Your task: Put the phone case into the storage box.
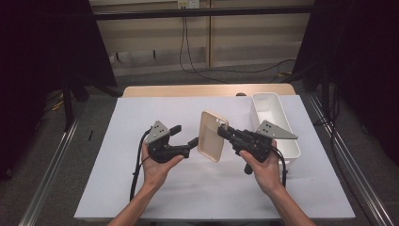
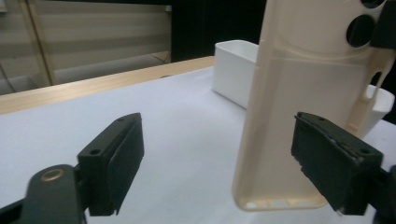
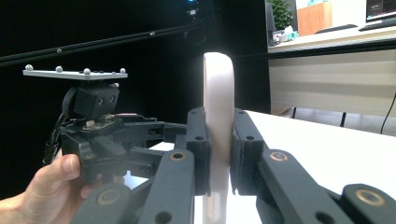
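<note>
Your right gripper [image 1: 221,132] is clamped on the phone case [image 1: 212,135], beige, held upright above the white sheet [image 1: 141,188]. In the right gripper view both pads press flat on the case [image 3: 218,116] from either side, its edge rising straight up between them. The grip sits on the camera-hole end of the case.

Your left gripper [image 1: 186,136] has its jaws spread wide, nothing pinched. In the left gripper view the case [image 2: 299,102] stands just inside the right-hand finger [image 2: 334,168], close to that pad, contact not clear; the left-hand finger [image 2: 114,163] is well apart from it with bare sheet in between. So the case's lower end sits between your left jaws, but off to one side.

The white bin [image 1: 275,122] lies beyond your right gripper, just beside it, on the far right of the sheet. From the left gripper, the bin [image 2: 236,70] is behind the case.

Your left hand [image 1: 157,167] and right hand [image 1: 266,169] grip the handles low.
</note>
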Demonstrator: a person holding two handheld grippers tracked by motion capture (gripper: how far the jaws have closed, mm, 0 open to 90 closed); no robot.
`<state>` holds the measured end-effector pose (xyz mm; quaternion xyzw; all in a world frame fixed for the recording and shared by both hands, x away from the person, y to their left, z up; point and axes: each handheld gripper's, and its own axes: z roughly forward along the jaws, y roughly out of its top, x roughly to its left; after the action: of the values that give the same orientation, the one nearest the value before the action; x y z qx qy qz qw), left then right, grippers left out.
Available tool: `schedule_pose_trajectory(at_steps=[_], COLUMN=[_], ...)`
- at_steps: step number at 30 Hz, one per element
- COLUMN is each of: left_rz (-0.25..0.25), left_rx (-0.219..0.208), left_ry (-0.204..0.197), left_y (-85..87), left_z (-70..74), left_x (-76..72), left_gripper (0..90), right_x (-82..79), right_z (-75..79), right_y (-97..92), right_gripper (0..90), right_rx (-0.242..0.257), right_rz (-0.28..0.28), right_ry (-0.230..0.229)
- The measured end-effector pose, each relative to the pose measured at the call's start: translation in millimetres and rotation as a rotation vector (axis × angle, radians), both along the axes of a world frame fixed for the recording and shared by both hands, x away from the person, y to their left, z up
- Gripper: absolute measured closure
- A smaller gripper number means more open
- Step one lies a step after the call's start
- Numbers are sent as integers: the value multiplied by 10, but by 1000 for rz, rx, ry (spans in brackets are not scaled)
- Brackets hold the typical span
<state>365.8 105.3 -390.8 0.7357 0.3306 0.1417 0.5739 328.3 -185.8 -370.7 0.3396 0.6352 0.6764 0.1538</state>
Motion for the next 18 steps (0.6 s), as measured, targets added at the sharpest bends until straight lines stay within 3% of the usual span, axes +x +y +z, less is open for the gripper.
schedule_pose_trajectory(at_steps=[9,14,18], left_rz=[22,22,33], left_rx=[29,8,28], left_ry=[6,15,8], left_y=[63,131,182], left_z=[12,41,53], left_x=[5,14,-4], left_gripper=[67,48,45], right_x=[19,34,28], right_z=[12,16,24], right_y=[-87,-128,-192], right_gripper=[805,805,806], right_rx=[-19,-30,-39], right_rz=[5,15,22], right_ry=[-16,-18,-19])
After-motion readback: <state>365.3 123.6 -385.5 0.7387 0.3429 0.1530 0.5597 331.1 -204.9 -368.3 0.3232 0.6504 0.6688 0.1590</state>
